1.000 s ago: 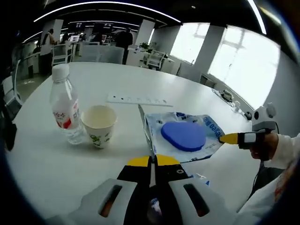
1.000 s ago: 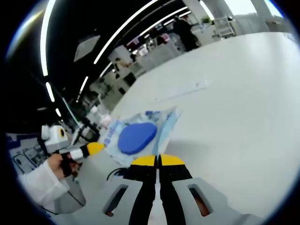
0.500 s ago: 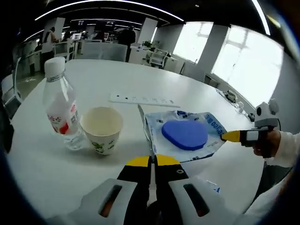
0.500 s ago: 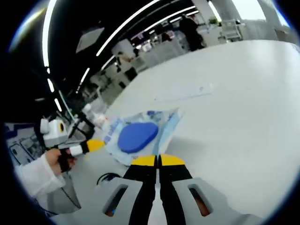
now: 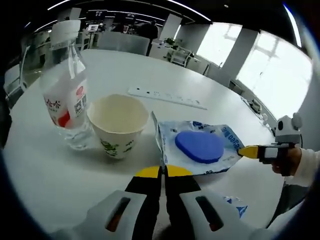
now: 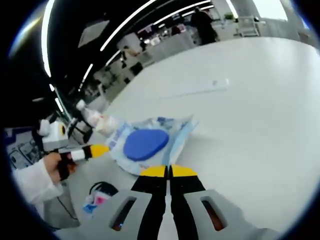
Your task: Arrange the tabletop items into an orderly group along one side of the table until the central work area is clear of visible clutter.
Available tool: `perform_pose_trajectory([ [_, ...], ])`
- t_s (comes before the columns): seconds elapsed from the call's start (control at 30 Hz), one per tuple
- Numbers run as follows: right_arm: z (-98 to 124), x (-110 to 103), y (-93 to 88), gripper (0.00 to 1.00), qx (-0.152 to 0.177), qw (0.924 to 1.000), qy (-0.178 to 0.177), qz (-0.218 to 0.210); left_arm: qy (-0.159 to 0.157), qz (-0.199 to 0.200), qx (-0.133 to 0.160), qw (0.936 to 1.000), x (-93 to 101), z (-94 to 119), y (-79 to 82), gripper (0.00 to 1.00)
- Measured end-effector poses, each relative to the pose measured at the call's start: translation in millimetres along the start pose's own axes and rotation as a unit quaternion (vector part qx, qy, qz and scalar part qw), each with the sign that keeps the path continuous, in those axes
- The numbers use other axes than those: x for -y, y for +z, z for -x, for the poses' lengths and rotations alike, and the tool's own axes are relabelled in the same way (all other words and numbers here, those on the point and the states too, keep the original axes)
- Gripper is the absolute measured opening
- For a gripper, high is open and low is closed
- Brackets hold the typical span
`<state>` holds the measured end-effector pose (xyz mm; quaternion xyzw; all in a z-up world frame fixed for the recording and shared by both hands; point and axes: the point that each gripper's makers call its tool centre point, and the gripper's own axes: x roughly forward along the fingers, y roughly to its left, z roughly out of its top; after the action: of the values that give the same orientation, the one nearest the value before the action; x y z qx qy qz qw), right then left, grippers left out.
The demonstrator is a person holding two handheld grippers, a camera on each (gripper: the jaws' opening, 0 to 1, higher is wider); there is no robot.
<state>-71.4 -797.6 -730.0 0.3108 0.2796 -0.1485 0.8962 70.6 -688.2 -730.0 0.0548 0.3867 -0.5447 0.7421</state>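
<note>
An open-plan office with strip lights and bright windows lies behind a wide white bench (image 5: 45, 165). Nearest in the left gripper view, the left gripper (image 5: 163, 171) has its jaws closed on nothing, their yellow tips just short of the pouch (image 5: 197, 148), a clear packet with a blue pad inside, lying flat. It looks aimed at the pouch's near edge, probably to nudge or pick it up. To the right, the right gripper (image 5: 248, 151), in a hand, points at the pouch's other edge; in its own view its jaws are pressed together and empty. The two seem to bracket the pouch from opposite sides. Left of the pouch a cup (image 5: 119, 123) stands upright, with a bottle (image 5: 64, 92) close beside it, already something of a group. Farther off lies a white strip (image 5: 167, 97), well apart and not yet gathered in.
</note>
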Motion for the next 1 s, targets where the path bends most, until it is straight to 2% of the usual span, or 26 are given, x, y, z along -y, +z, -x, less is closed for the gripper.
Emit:
perform_pose_trajectory([
  [0.13,-9,7,-8.3,0.00,-0.012,0.9999,-0.009,0.002,0.017,-0.023,-0.013,0.9995,-2.1,-8,-7.4,0.00],
  [0.27,-15,12,-12.9,0.00,-0.018,0.9997,-0.014,-0.001,0.024,0.005,-0.010,0.9996,-7.8,-12,-9.2,0.00],
  [0.43,-24,11,-9.6,0.00,-0.015,0.9997,0.000,-0.018,0.038,0.008,-0.012,0.9992,-16.8,-14,-9.9,0.00],
  [0.5,-26,15,-15.9,0.00,-0.021,0.9987,-0.003,-0.046,0.037,0.027,-0.020,0.9988,-19.3,-15,-16.6,0.00],
  [0.53,-27,16,-16.1,0.00,-0.016,0.9978,-0.003,-0.064,0.037,0.034,-0.016,0.9986,-19.9,-15,-17.0,0.00],
  [0.57,-26,15,-20.3,0.00,-0.025,0.9967,-0.004,-0.077,0.037,0.040,-0.012,0.9984,-20.7,-15,-17.8,0.00],
  [0.67,-29,15,-21.4,0.00,-0.023,0.9986,-0.019,-0.043,0.049,0.038,-0.018,0.9979,-25.0,-17,-22.7,0.00],
  [0.7,-29,16,-21.4,0.00,-0.023,0.9987,-0.021,-0.041,0.047,0.043,-0.016,0.9979,-25.2,-18,-23.2,0.00],
  [0.73,-29,17,-22.4,0.00,-0.022,0.9987,-0.021,-0.039,0.049,0.064,-0.006,0.9967,-26.2,-18,-21.0,0.00],
  [0.77,-30,18,-23.1,0.00,-0.021,0.9986,-0.021,-0.044,0.048,0.071,-0.005,0.9963,-26.8,-18,-21.2,0.00],
  [0.8,-31,19,-24.1,0.00,-0.017,0.9969,-0.020,-0.074,0.049,0.069,-0.005,0.9964,-27.1,-18,-20.9,0.00],
  [0.87,-29,19,-23.2,0.00,-0.009,0.9943,-0.013,-0.106,0.049,0.073,-0.007,0.9961,-27.4,-18,-20.2,0.00],
  [1.0,-28,19,-24.6,0.00,-0.002,0.9943,-0.012,-0.106,0.042,0.120,-0.008,0.9919,-29.1,-18,-20.6,0.00],
])
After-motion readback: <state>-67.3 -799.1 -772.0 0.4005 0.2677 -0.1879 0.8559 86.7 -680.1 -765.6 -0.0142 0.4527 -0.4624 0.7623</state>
